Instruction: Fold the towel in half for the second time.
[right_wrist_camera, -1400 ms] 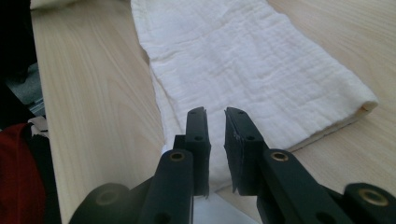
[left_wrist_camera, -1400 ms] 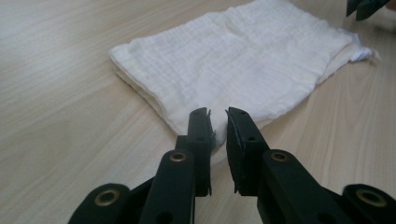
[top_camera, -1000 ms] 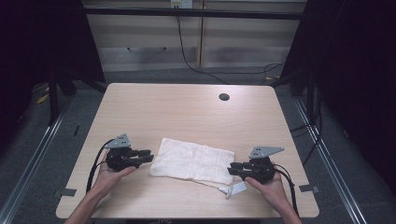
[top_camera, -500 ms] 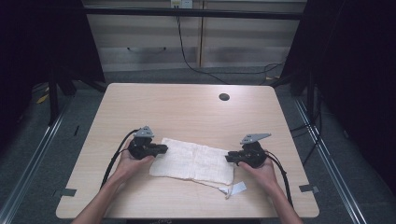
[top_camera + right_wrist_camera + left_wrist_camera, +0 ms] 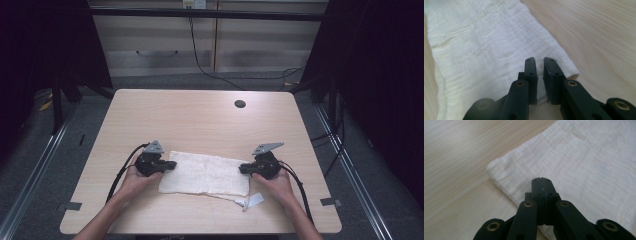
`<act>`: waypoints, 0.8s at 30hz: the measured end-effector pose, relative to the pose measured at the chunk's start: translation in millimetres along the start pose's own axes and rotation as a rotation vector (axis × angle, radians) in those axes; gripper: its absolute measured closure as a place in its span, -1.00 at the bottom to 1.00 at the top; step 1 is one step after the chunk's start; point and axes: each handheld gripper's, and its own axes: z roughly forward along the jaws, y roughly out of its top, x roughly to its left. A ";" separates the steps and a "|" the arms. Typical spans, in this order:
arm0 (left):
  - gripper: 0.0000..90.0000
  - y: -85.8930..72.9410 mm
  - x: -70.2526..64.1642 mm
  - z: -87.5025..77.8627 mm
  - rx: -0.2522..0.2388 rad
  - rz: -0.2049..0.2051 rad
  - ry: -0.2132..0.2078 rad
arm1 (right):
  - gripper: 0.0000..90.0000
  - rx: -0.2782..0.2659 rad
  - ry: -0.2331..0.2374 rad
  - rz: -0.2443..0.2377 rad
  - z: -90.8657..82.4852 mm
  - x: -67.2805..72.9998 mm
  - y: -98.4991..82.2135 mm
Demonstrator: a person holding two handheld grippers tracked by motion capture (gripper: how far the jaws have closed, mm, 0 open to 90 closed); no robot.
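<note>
The left gripper [image 5: 541,180] pinches the white cloth [image 5: 584,165] at its near corner; the right gripper [image 5: 539,60], its jaws just closing, has cloth in the narrow gap.

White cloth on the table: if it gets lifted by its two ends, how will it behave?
The white cloth is probably floppy: it lies flat in soft folded layers with fine wrinkles, so its middle should sag between the left tongs and right tongs. It likely weighs little, being thin weave. The folded layers may slide apart or unfold, since its edges look loose.
</note>
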 end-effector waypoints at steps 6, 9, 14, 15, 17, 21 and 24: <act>1.00 -13.4 -12.4 -12.9 0.004 -0.011 0.002 | 0.70 0.027 0.009 -0.027 3.3 14.2 3.4; 1.00 -19.8 -12.1 -18.0 -0.011 -0.034 -0.008 | 0.70 0.035 0.031 -0.021 1.8 16.4 2.4; 1.00 -21.7 -14.6 -20.0 -0.011 -0.034 0.009 | 0.66 -0.036 0.035 0.016 -8.5 10.2 6.2; 1.00 -21.8 -14.2 -20.3 -0.009 -0.035 0.008 | 0.66 -0.050 0.028 0.028 -11.1 7.1 7.8; 1.00 -22.3 -13.6 -20.2 -0.013 -0.041 0.002 | 0.63 -0.055 0.015 0.041 -11.5 -1.1 10.3; 1.00 -22.7 -13.4 -20.5 -0.014 -0.046 0.000 | 0.51 -0.044 0.038 0.080 -0.4 -15.8 10.5; 1.00 -23.4 -12.7 -20.5 -0.018 -0.042 -0.004 | 0.47 -0.026 0.047 0.069 8.3 -16.6 9.4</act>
